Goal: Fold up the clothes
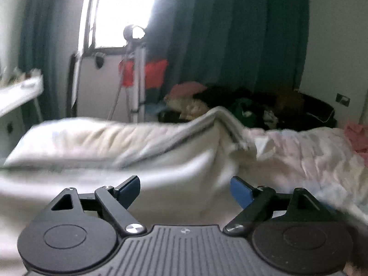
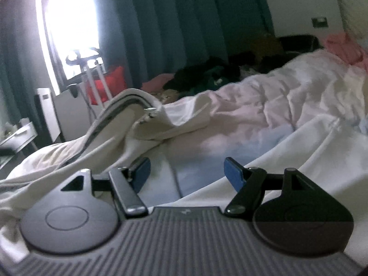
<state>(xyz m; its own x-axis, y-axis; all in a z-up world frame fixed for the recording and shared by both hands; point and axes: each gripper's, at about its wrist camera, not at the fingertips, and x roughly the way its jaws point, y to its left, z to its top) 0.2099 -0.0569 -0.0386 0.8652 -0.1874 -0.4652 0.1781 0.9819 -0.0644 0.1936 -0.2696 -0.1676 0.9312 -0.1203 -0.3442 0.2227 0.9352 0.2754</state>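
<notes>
A white garment lies rumpled across the bed, with a raised fold at its far side; it also shows in the right wrist view, where a dark-edged hem arches up. My left gripper is open and empty, low over the white cloth. My right gripper is open and empty, just above white cloth and the pale bedding. Both views are blurred.
A pale pink quilt covers the bed to the right. A heap of dark and coloured clothes lies at the bed's far side. A tripod, a window, teal curtains and a white shelf stand behind.
</notes>
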